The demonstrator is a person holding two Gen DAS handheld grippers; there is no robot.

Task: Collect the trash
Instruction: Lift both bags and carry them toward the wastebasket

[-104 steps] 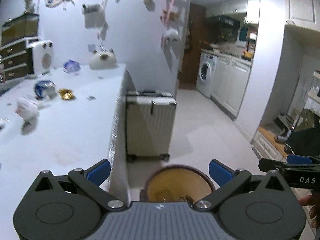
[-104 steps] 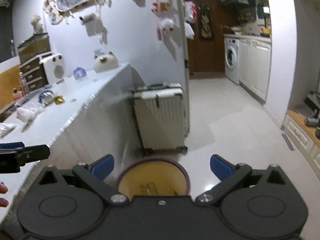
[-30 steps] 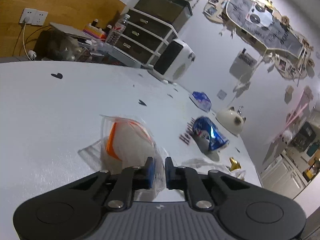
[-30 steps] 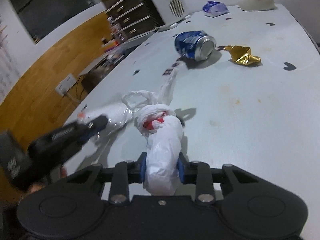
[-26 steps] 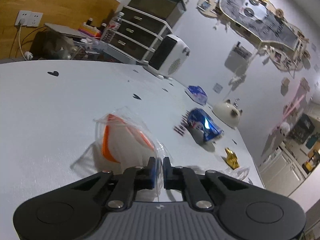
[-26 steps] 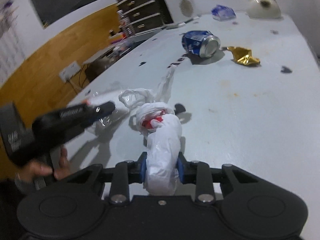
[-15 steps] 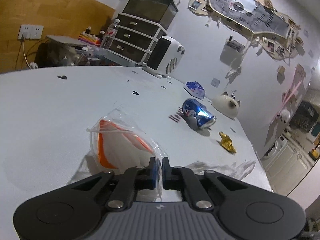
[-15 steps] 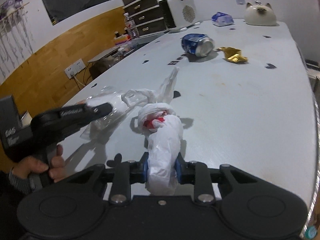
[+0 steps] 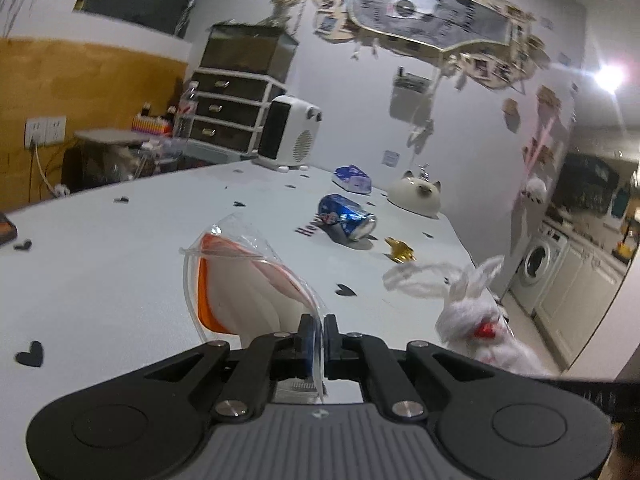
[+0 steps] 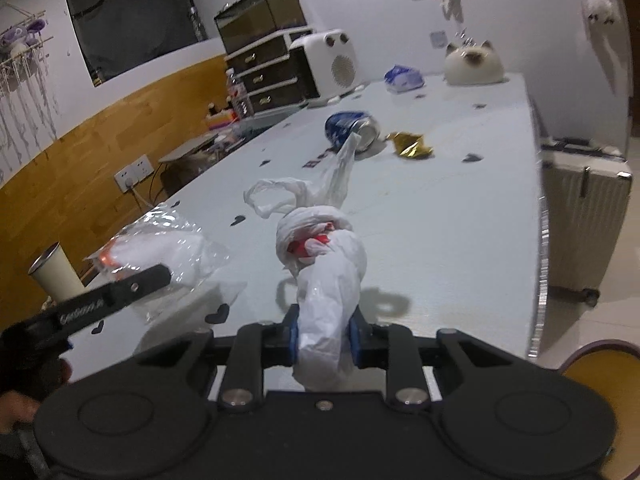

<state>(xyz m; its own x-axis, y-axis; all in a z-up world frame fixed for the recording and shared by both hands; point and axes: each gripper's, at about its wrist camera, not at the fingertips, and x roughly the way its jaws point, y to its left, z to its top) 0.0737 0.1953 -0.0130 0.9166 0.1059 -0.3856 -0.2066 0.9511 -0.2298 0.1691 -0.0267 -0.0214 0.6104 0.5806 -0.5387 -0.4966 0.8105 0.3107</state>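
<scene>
Between right tongs, knotted bag

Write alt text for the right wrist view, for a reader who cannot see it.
The right tongs are shut on a knotted white plastic bag above a pale table. To the left, the left tongs pinch a clear wrapper. Farther back lie a blue can and gold foil.
</scene>
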